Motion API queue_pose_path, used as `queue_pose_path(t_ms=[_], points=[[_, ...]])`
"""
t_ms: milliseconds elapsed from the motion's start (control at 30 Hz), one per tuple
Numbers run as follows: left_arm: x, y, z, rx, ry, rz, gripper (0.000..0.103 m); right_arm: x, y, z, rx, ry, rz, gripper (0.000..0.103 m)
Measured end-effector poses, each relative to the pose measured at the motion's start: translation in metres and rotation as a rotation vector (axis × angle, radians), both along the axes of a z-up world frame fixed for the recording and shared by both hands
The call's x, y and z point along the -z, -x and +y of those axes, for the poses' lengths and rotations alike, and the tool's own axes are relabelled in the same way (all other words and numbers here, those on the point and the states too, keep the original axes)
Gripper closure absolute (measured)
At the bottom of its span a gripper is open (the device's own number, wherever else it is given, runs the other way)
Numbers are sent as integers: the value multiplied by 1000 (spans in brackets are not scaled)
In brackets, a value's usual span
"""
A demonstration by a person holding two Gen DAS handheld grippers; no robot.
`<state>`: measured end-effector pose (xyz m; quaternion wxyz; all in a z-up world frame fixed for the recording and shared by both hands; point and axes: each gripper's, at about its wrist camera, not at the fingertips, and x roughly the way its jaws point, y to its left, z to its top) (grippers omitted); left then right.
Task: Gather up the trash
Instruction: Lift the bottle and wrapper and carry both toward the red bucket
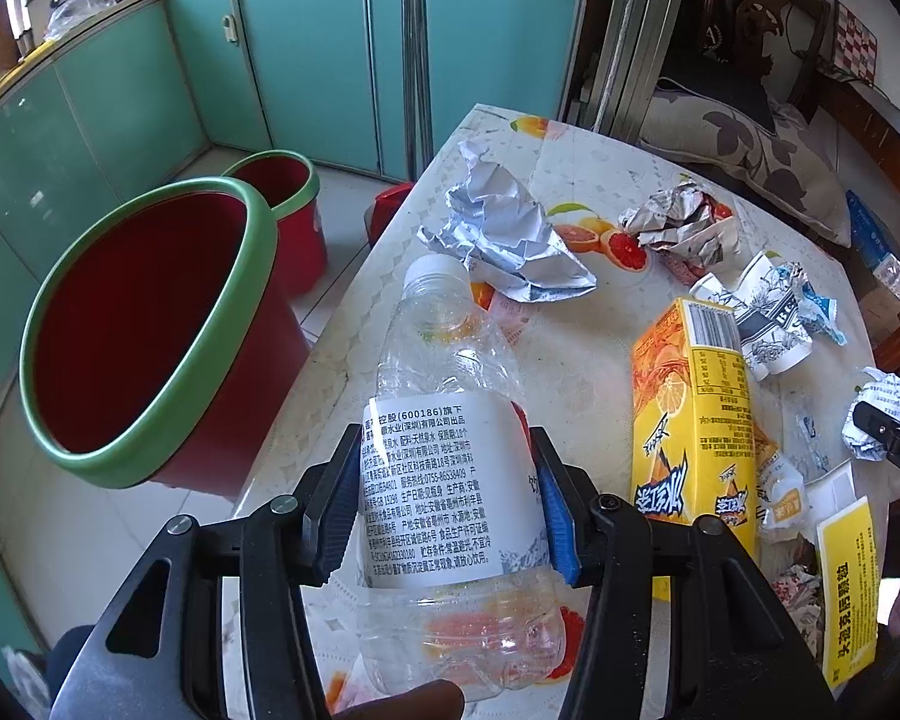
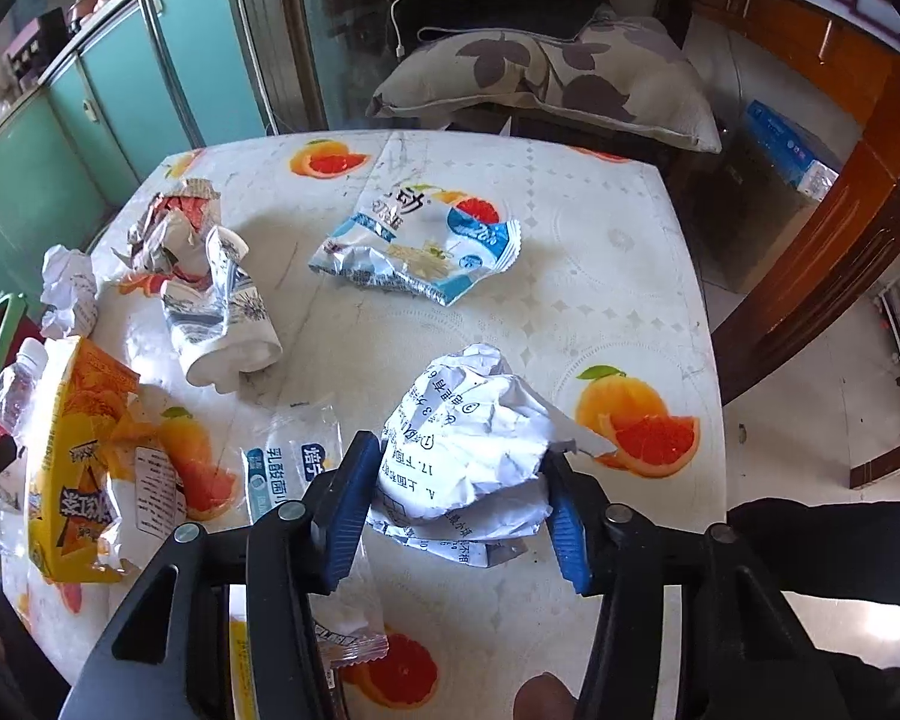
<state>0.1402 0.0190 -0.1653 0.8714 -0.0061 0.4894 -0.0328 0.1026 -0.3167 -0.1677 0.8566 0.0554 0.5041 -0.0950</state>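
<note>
Item one: clear plastic bottle [image 1: 450, 468], white-capped and labelled, clamped across its label between the blue pads of the left gripper [image 1: 447, 504], jaws partly closed on it; it is held above the near edge of the fruit-print table [image 1: 576, 360], cap pointing away, with the red green-rimmed bin [image 1: 150, 324] just to its left on the floor. Item two: crumpled white paper ball [image 2: 480, 450] resting on the table between the pads of the right gripper [image 2: 459, 510], both pads touching its sides. Nearby loose: yellow juice carton [image 2: 72, 468], crushed paper cup [image 2: 222, 312], blue-and-white snack wrapper [image 2: 414, 240].
</note>
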Motion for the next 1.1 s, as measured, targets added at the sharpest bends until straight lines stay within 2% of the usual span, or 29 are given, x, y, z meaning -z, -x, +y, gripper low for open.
queue_pose_path(t_ms=[267,467,600,667,867,1100], points=[[-33,10,8,-20,49,-67,52,-69,24,21,-48,21,-122,52],[-72,19,30,-59,82,-148,52,-121,34,77,-155,5,-221,52],[-97,13,62,-122,66,-216,53,-144,29,125,-244,-15,-267,52],[-102,7,80,-161,35,-238,53,-150,22,152,-292,-25,-275,52],[-83,-17,135,-259,-20,-219,52,-163,2,233,-414,-24,-300,52],[-44,-42,180,-336,-23,-144,53,-155,-22,313,-511,-23,-289,52]])
